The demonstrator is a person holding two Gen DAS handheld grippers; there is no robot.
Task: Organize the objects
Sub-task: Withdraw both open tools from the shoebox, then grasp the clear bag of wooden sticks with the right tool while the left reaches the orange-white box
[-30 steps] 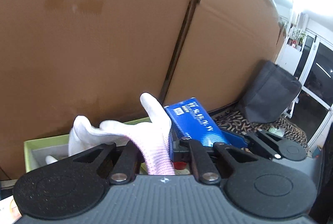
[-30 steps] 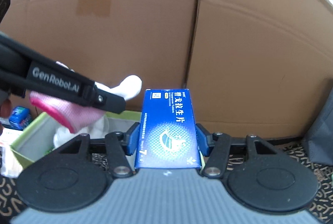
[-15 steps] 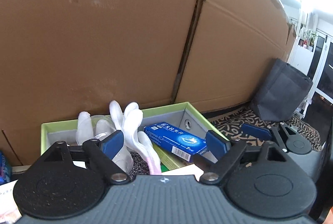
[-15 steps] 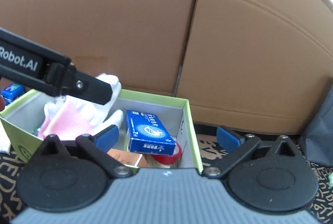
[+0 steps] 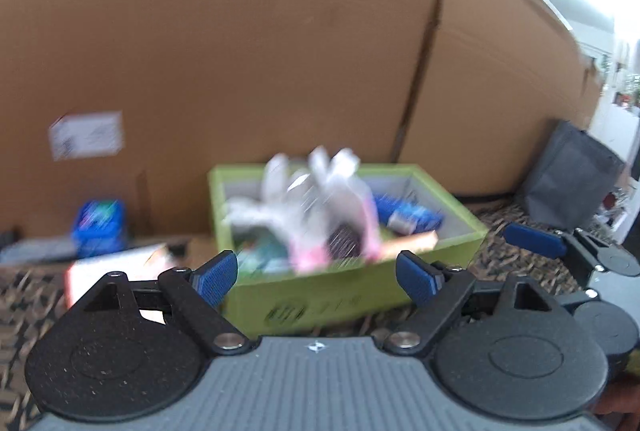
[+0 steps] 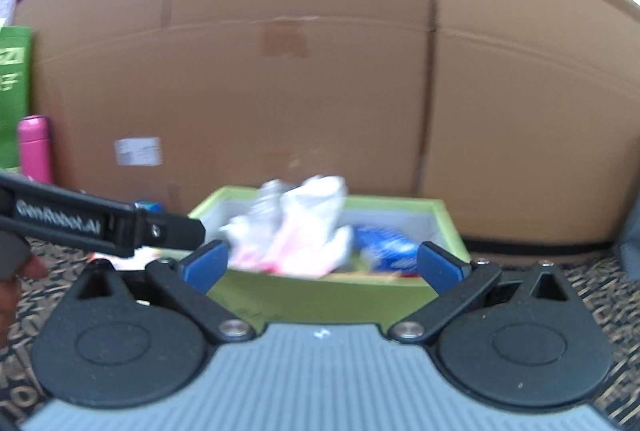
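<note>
A lime green box (image 5: pixel 344 295) stands on the patterned floor against a big cardboard wall; it also shows in the right wrist view (image 6: pixel 320 297). In it lie a white and pink glove (image 5: pixel 320 207) (image 6: pixel 296 231) and a blue medicine box (image 5: pixel 408 217) (image 6: pixel 384 245), among other items. My left gripper (image 5: pixel 316 277) is open and empty, back from the box's near side. My right gripper (image 6: pixel 324 265) is open and empty, also in front of the box. Both views are blurred.
A small blue box (image 5: pixel 98 227) and a white and pink packet (image 5: pixel 116 271) lie left of the green box. A grey bag (image 5: pixel 568 183) stands at the right. A pink bottle (image 6: pixel 34 147) stands far left. The cardboard wall (image 6: pixel 320 71) closes the back.
Both grippers let go: the glove and the blue medicine box now lie in the green box. Both grippers have pulled back and away from the box, jaws open.
</note>
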